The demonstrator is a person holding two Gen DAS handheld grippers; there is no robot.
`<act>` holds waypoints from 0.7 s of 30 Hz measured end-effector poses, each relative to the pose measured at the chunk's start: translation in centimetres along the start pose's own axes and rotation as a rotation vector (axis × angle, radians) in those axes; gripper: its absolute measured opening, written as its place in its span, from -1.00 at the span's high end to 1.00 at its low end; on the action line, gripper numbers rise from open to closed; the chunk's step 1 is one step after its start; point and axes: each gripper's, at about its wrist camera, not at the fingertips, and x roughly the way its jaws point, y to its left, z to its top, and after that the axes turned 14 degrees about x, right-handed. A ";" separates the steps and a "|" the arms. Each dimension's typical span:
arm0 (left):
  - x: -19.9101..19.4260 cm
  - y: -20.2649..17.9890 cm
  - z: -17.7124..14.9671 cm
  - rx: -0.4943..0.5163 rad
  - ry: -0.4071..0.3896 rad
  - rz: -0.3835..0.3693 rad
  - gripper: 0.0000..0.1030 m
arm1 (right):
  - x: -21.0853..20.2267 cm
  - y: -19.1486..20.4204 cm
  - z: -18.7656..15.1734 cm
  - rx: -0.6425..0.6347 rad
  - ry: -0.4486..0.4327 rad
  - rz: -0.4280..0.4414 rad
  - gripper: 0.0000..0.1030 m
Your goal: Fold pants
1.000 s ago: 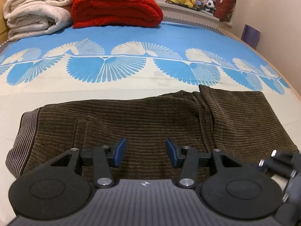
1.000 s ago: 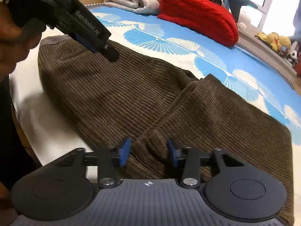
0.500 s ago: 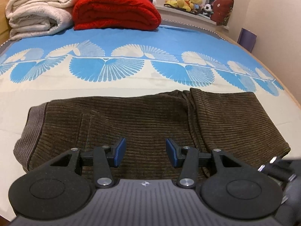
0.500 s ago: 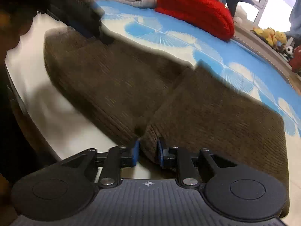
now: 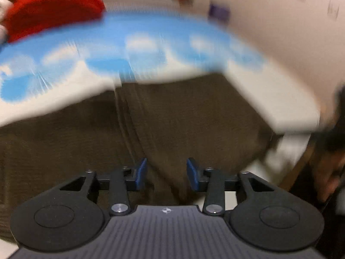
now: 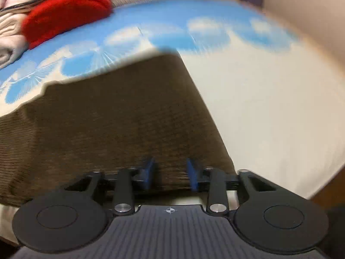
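The right wrist view showed soft, limp brown corduroy pants (image 6: 112,116) near the bed's (image 6: 269,108) edge, best pinched at the near hem, between the parted, just-widened jaws of the right gripper (image 6: 170,173); the left gripper (image 5: 166,173), just narrowed, also stood apart over cloth.

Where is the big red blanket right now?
The red blanket sits at the top left in both views, at the bed's far end, beyond the brown pants.

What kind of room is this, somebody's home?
Most likely a bedroom at home. Brown pants lie on a bed spread with a blue and white patterned cover, and a folded red blanket sits at its far end.
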 end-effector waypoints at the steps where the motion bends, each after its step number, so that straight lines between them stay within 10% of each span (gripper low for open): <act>1: 1.5 -0.4 -0.5 0.034 0.090 0.009 0.46 | -0.5 -0.1 0.2 0.010 -0.015 0.018 0.38; 6: 1.7 -0.6 -0.6 0.030 0.082 0.006 0.45 | -1.9 -2.0 1.0 0.085 -0.178 -0.053 -0.03; 11: 1.7 -0.6 -0.4 0.030 0.081 0.014 0.42 | 1.3 -5.4 1.6 0.278 -0.008 -0.048 -0.17; 21: 1.3 -0.8 -0.8 0.041 0.070 0.027 0.39 | 2.4 -4.5 1.8 0.281 -0.004 -0.032 -0.22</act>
